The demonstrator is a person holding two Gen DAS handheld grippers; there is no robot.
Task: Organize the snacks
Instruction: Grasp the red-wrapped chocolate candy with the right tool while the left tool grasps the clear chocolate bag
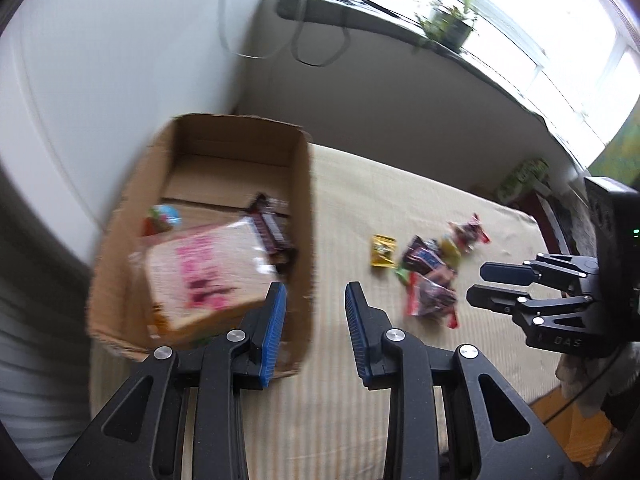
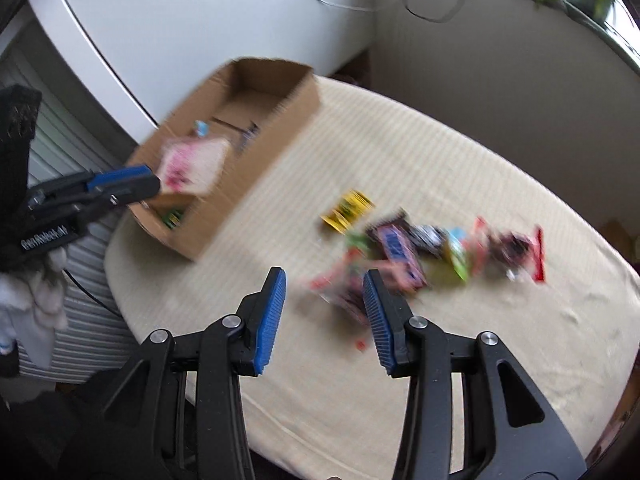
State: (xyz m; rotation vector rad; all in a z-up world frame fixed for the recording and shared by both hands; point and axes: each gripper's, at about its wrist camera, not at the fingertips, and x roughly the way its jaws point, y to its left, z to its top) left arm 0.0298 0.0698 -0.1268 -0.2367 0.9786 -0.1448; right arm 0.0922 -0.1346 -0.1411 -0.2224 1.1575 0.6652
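An open cardboard box (image 1: 304, 184) (image 2: 280, 120) stands at the table's left end. Inside lie a tan packet with pink print (image 1: 204, 276) (image 2: 192, 166), dark bars (image 1: 272, 232) and a small round snack (image 1: 164, 218). My left gripper (image 1: 316, 336) is open and empty above the box's near right corner; it shows in the right wrist view (image 2: 132, 184). A heap of loose snack packets (image 1: 430, 276) (image 2: 424, 252) lies on the cloth, with a yellow packet (image 1: 383, 251) (image 2: 347, 210) beside it. My right gripper (image 2: 324, 316) is open and empty, just before the heap; it shows in the left wrist view (image 1: 476, 284).
The table has a cream striped cloth (image 1: 340, 400) (image 2: 460, 360). White wall and cabinet stand behind the box. A window sill with a potted plant (image 1: 448, 26) and cables runs along the back. Both views are motion-blurred.
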